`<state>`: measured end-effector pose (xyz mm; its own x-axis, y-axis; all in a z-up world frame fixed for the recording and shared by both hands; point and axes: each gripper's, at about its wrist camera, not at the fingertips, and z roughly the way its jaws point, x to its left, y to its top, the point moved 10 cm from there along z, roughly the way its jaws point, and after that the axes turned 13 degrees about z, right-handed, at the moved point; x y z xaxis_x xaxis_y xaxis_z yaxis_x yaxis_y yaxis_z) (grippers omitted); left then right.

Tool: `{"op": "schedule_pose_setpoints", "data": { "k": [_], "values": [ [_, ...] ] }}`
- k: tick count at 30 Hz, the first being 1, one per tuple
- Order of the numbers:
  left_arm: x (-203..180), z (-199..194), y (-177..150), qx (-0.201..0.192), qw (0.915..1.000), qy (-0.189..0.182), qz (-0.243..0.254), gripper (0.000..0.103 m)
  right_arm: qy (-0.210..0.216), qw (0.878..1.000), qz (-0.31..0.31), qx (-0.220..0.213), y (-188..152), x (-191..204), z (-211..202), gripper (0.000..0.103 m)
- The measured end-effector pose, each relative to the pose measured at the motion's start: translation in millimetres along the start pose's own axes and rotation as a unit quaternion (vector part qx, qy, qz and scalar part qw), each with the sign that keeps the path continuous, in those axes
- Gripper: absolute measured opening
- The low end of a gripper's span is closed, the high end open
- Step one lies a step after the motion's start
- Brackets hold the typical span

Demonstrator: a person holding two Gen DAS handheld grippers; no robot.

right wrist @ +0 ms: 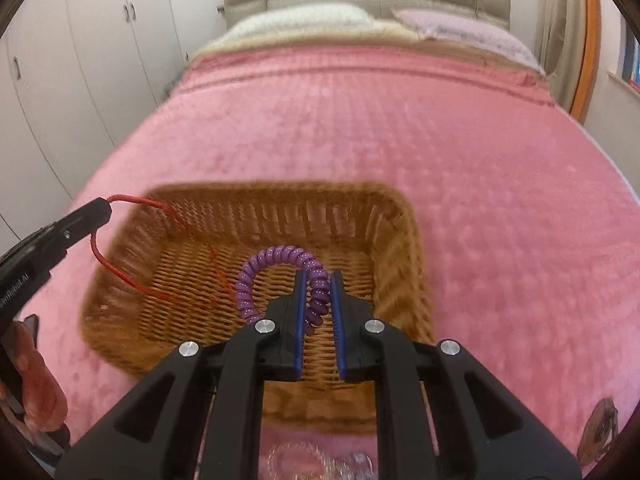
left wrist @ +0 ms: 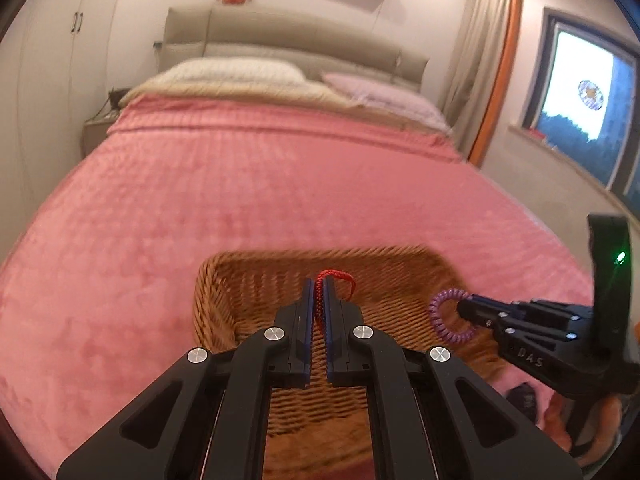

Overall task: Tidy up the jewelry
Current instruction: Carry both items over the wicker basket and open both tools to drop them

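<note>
A brown wicker basket (left wrist: pixel 224 280) (right wrist: pixel 400 216) sits on the pink bedspread. My left gripper (left wrist: pixel 319 286) is shut on a red cord bracelet (left wrist: pixel 336 280) and holds it above the basket; in the right wrist view the left gripper (right wrist: pixel 102 206) comes in from the left with the cord (right wrist: pixel 120 276) hanging into the basket. My right gripper (right wrist: pixel 319 280) is shut on a purple spiral coil band (right wrist: pixel 276 258) over the basket; in the left wrist view it (left wrist: pixel 464 308) holds the band (left wrist: pixel 440 316) at the basket's right side.
The pink bedspread (right wrist: pixel 440 120) covers a wide bed with pillows (left wrist: pixel 240 68) at the far end. A clear plastic piece (right wrist: pixel 296 462) lies near the front edge. A small brown item (right wrist: pixel 600 428) lies at the right. Wardrobes (right wrist: pixel 80 40) stand left; a window (left wrist: pixel 580 92) is on the right.
</note>
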<state>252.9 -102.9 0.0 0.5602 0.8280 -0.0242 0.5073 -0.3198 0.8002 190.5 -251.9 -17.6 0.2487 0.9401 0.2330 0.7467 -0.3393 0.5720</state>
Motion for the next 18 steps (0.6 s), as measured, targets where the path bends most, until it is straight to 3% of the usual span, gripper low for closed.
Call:
{"op": "schedule_pose_setpoints", "data": {
  "k": [6,8,10,12,17,18],
  "values": [
    [5,30,-30,0.047,0.9987,0.014,0.013,0.003,-0.008,0.999,0.001,0.046,-15,-3,37,0.010],
    [6,28,-34,0.051,0.9985,0.015,0.012,0.012,-0.003,0.999,0.001,0.048,-16,-1,37,0.011],
    [7,19,-34,0.042,0.9990,0.014,0.009,0.036,-0.001,0.999,-0.004,0.045,-17,1,34,0.011],
    [5,5,-31,0.028,0.9996,0.007,0.005,0.048,0.001,0.999,-0.009,0.038,-17,2,25,0.012],
    [-2,-50,-28,-0.006,1.0000,-0.005,-0.002,0.052,0.038,0.999,-0.004,0.020,-19,7,-21,0.012],
    [-4,-64,-29,-0.015,0.9998,-0.011,-0.002,0.062,0.043,0.999,-0.006,0.013,-20,9,-31,0.014]
  ]
}}
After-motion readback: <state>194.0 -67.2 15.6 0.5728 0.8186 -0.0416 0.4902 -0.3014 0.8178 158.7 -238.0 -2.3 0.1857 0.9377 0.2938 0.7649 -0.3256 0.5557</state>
